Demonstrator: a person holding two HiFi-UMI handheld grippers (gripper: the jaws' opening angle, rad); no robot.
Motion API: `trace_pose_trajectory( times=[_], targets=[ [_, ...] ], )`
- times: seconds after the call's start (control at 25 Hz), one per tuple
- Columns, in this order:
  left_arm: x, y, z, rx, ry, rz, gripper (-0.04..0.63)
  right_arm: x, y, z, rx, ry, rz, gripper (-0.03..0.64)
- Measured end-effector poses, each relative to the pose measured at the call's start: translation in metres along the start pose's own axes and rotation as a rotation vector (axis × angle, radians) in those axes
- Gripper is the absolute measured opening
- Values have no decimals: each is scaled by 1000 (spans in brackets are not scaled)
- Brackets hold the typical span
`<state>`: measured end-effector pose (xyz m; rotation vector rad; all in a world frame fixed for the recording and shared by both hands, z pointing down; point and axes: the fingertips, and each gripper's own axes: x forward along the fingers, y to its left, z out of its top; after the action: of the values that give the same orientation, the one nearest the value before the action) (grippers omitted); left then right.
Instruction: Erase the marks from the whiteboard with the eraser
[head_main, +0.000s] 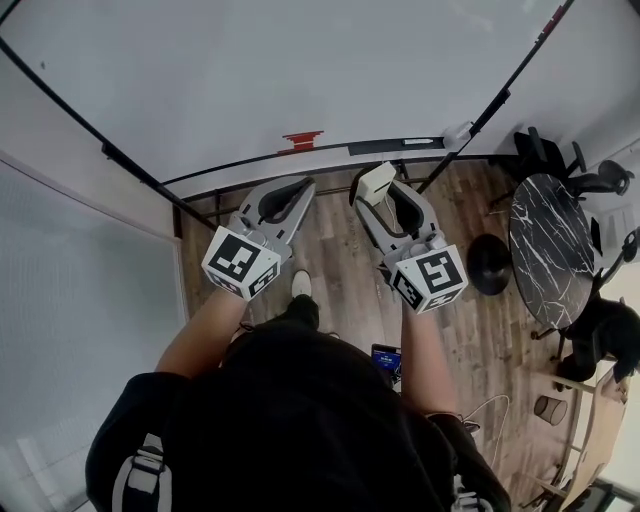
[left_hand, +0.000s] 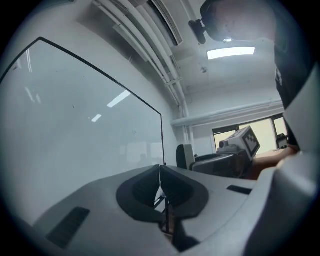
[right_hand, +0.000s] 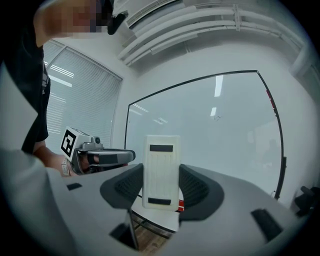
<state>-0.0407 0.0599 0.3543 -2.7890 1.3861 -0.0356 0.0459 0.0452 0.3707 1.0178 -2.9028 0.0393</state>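
Facing the whiteboard, a person holds the right gripper with its jaws clamped on a white eraser, upright near the board's lower edge. The left gripper, alongside, has its jaws pressed together, holding nothing.

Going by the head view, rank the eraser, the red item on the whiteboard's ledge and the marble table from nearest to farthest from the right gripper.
1. eraser: clamped between the right gripper jaws.
2. red item: on the whiteboard's ledge, ahead and to the left.
3. marble table: far off to the right.
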Motion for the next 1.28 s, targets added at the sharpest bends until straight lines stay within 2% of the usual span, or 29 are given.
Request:
trace_pose_trajectory(
  times=[0.4, 0.76, 1.04, 1.28],
  targets=[
    [72, 89, 18, 3, -23, -21, 6, 73, -91, 27, -12, 20, -127, 222],
    [116, 155, 31, 16, -36, -67, 6, 127, -140, 55, -41, 22, -235, 222],
    [147, 176, 42, 16, -51, -92, 5, 143, -173, 80, -77, -4, -318, 222],
    [178, 175, 49, 25, -65, -93, 6, 150, -212, 87, -78, -38, -332, 221]
  ],
)
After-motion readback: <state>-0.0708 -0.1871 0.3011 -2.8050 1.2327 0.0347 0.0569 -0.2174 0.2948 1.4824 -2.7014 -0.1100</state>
